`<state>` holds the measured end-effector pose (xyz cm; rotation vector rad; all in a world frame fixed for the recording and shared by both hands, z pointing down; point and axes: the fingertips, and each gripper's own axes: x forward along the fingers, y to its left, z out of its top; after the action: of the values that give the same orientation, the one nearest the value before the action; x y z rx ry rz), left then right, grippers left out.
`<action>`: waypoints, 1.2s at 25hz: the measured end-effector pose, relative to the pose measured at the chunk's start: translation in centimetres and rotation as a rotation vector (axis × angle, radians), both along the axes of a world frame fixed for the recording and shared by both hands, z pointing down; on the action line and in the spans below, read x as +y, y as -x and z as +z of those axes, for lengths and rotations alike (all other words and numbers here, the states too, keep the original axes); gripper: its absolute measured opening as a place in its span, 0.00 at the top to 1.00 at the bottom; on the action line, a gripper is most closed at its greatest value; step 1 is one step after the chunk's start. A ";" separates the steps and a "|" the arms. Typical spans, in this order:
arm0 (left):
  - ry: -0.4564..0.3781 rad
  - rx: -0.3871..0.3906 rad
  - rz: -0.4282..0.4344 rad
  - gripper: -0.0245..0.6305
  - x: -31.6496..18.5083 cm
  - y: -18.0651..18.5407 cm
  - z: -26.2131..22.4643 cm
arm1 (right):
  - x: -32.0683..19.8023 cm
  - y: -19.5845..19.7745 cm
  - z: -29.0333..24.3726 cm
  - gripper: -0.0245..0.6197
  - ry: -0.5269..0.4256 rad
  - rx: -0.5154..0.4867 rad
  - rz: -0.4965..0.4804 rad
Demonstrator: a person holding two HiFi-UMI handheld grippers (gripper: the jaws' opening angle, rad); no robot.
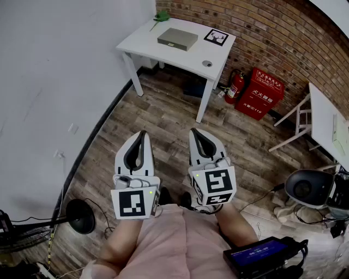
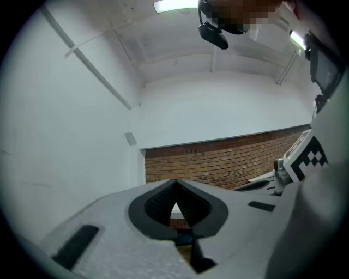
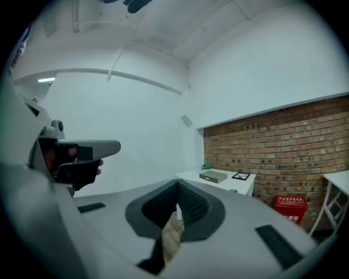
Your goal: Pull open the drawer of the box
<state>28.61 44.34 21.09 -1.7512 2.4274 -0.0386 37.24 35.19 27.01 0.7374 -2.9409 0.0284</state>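
Observation:
A flat grey-green box [image 1: 177,38] lies on a white table [image 1: 163,49] far ahead, by the brick wall; it also shows small in the right gripper view as the box [image 3: 213,176]. No drawer front can be made out at this distance. My left gripper [image 1: 142,134] and right gripper [image 1: 193,132] are held side by side close to my body, well short of the table, over the wooden floor. Both are shut with nothing between the jaws. In the left gripper view the left gripper [image 2: 175,182] points at the white wall and brick.
On the table also sit a framed marker card [image 1: 216,37], a green plant sprig [image 1: 161,17] and a small round thing [image 1: 206,63]. A fire extinguisher [image 1: 235,86] and red box [image 1: 260,93] stand by the wall. A second white table [image 1: 327,122] is at right; a fan base [image 1: 79,216] at lower left.

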 end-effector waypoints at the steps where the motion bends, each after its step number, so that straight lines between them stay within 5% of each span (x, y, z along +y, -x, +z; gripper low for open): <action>1: 0.000 0.000 0.000 0.95 -0.1 0.0 0.0 | -0.1 0.0 0.0 0.96 -0.001 -0.001 -0.001; 16: -0.013 0.008 -0.020 0.94 -0.8 -1.4 0.3 | -1.2 -1.3 0.3 0.95 0.014 -0.025 -0.002; 18: -0.010 0.012 -0.023 0.78 -1.1 -1.4 0.8 | -1.3 -1.1 0.9 0.70 0.032 -0.010 -0.024; 24: 0.005 0.014 -0.025 0.75 -1.7 -2.0 2.1 | -2.5 -2.1 2.1 0.71 0.011 0.011 -0.001; 30: 0.020 0.025 -0.040 0.75 -3.5 1.5 2.9 | -4.5 0.9 2.9 0.72 0.021 0.030 -0.001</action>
<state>27.11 40.87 23.98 -1.7214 2.4881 -0.0458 36.34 30.68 29.95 0.7273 -2.9078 0.0481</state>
